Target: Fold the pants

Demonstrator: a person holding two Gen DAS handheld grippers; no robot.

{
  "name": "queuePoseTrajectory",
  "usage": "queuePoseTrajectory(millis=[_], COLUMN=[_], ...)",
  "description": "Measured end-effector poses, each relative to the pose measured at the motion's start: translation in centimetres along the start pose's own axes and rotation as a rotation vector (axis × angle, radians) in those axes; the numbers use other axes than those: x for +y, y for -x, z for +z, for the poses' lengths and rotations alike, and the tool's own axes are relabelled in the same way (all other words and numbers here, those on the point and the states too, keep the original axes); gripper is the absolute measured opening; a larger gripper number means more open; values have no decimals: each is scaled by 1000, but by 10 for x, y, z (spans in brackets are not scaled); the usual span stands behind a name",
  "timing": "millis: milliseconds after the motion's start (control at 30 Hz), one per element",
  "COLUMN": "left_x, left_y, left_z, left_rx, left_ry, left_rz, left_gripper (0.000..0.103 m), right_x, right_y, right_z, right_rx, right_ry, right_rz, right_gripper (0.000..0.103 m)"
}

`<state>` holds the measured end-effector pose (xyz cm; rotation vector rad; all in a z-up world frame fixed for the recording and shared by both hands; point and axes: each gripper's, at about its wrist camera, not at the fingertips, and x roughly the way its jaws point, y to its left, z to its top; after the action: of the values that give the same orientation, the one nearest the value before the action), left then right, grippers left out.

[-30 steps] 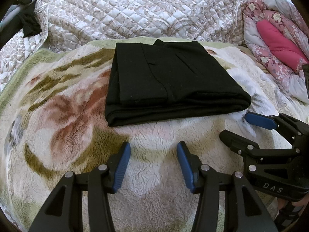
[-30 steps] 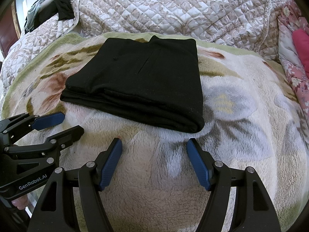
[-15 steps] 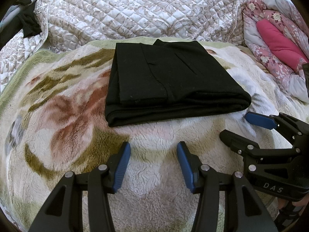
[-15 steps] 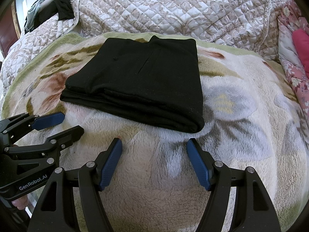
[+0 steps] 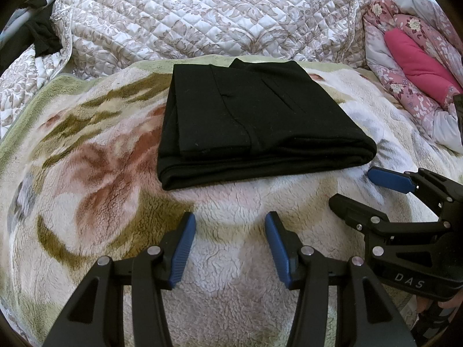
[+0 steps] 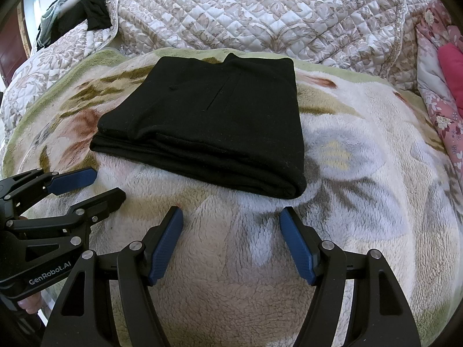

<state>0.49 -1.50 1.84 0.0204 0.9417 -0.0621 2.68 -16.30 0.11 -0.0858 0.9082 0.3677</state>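
Black pants [image 5: 254,121] lie folded into a flat rectangle on a fleece floral blanket [image 5: 86,173]; the right wrist view shows the same pants [image 6: 214,124]. My left gripper [image 5: 230,219] hovers open over bare blanket just in front of the pants' near edge, nothing between its blue pads. My right gripper [image 6: 231,212] stands open a little wider, also short of the pants and empty. Each gripper shows in the other's view: the right gripper [image 5: 356,186] at the right edge, the left gripper [image 6: 107,183] at the left edge, both apart from the cloth.
A quilted beige bedspread [image 5: 202,14] rises behind the pants. A pink floral quilt with a magenta roll [image 5: 416,60] lies at the far right. Dark clothes [image 6: 92,8] hang at the back left.
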Motion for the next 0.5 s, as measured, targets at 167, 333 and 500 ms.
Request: queuePoseTrajectory(millis=[167,333,500], left_x=[0,0,0], left_y=[0,0,0], left_z=[0,0,0], left_rx=[0,0,0], left_ry=[0,0,-1], left_rz=[0,1,2], left_gripper=[53,53,53], right_x=[0,0,0], right_y=[0,0,0], right_z=[0,0,0], right_rx=[0,0,-1], right_ry=[0,0,1], right_rz=[0,-1,-1], right_gripper=[70,70,70])
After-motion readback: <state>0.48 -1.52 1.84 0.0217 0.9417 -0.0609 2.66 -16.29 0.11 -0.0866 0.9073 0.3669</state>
